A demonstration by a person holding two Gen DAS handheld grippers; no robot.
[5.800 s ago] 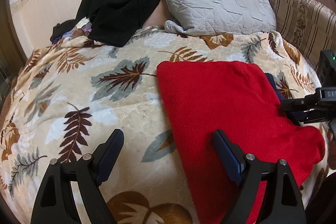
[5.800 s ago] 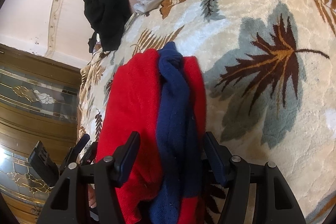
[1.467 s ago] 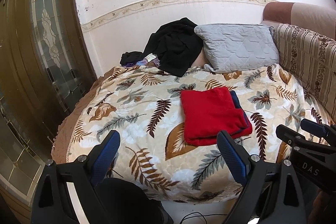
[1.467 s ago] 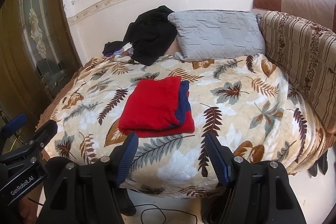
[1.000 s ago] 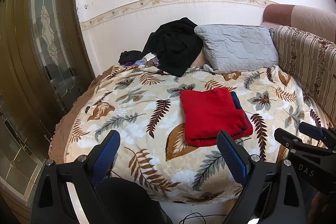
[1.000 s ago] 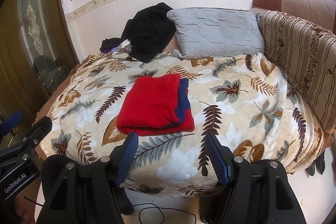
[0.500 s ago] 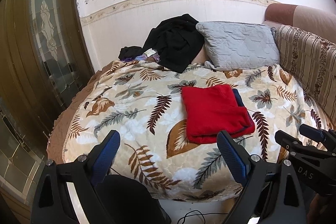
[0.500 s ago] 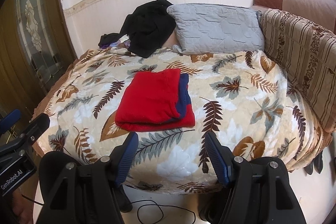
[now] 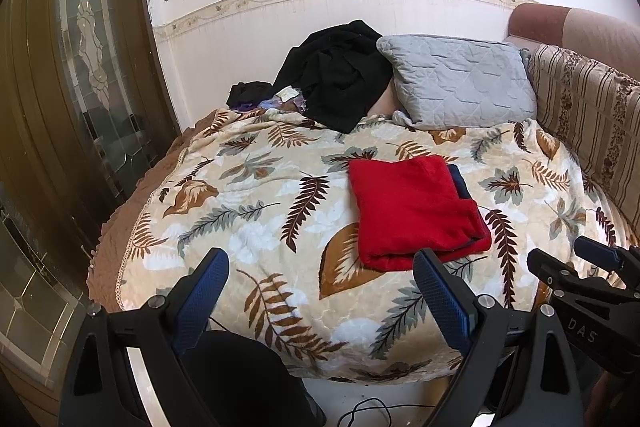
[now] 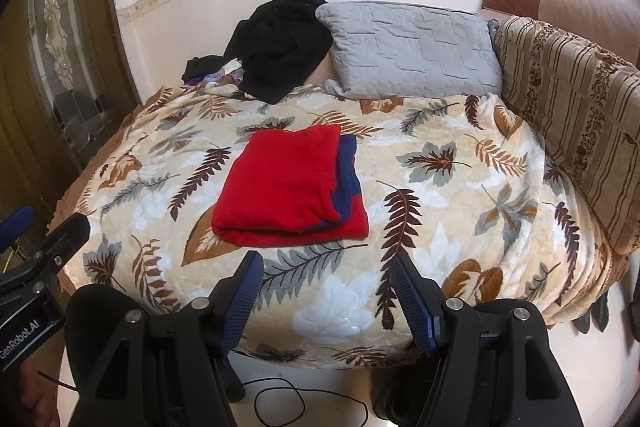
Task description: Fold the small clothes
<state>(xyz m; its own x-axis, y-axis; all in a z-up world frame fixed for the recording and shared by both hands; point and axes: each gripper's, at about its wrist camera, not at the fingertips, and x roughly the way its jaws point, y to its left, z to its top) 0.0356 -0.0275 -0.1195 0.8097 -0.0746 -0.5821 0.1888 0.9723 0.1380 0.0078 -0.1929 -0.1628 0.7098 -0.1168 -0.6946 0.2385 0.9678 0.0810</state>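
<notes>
Nearest of all, both claws hang off the near edge of the bed, over the floor. The left claw (image 9: pixel 320 291) gapes wide with nothing between its pads; the right claw (image 10: pixel 326 291) is spread wide too, and just as bare. Each shows at the edge of the other's view, side by side.

Beyond them, the leaf-print blanket (image 9: pixel 248 203) rolls over the bed's near edge. On it, well apart from both claws, lies the red garment (image 10: pixel 288 183), folded into a tidy rectangle with a navy strip (image 10: pixel 347 171) peeking out along its right side. Its long axis runs near to far, the thick fold facing the claws. From the right claw it lies straight ahead and a touch left; from the left claw it sits ahead and to the right. Neither is clearly closer, though the right one lines up better.

Farther back, a grey pillow (image 10: pixel 412 53) and a heap of black clothes (image 10: pixel 280 43) rest against the wall, a striped cushion (image 10: pixel 580 107) on the right.

Against half a second ago, almost nothing differs: the bundle sits where it was, both claws just as wide. Nearly six seconds back they were right down on the cloth, the right one straddling red and navy. The fold looks finished, I'd say.
</notes>
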